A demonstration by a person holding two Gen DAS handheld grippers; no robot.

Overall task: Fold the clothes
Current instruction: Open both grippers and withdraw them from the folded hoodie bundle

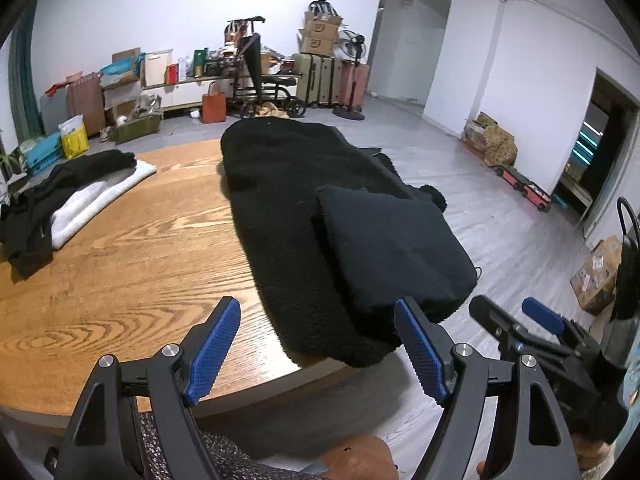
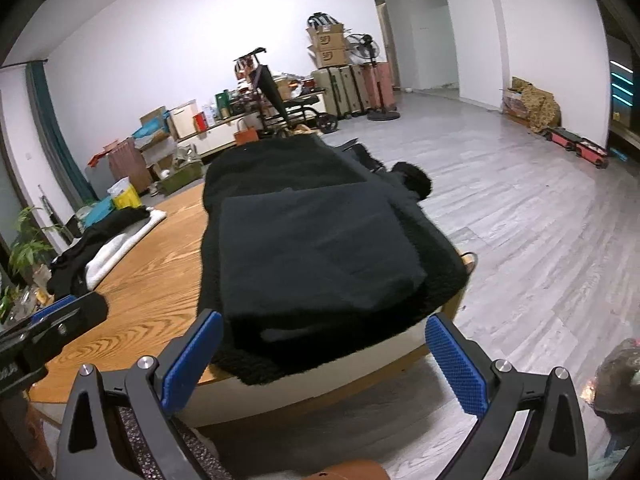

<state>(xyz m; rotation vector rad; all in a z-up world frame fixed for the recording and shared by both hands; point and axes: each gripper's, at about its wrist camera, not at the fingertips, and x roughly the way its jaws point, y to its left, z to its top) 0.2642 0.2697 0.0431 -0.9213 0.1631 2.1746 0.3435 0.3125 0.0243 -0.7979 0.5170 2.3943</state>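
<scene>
A black fleece garment (image 1: 296,216) (image 2: 280,184) lies lengthwise along the right edge of the round wooden table (image 1: 132,264) (image 2: 148,292). Its near end is folded back into a smooth dark rectangle (image 1: 392,244) (image 2: 316,252). My left gripper (image 1: 320,344) is open, held just short of the garment's near hem at the table edge, nothing between its blue pads (image 1: 212,352). My right gripper (image 2: 324,356) is open too, in front of the folded end. Its tips also show in the left wrist view, where the right gripper (image 1: 512,320) sits at the right.
A pile of black and white clothes (image 1: 60,200) (image 2: 108,240) sits on the table's far left. Boxes, suitcases, a fan and a wheeled chair (image 1: 272,84) line the back wall. Grey floor (image 2: 520,240) spreads to the right. A plant (image 2: 28,244) stands at the left.
</scene>
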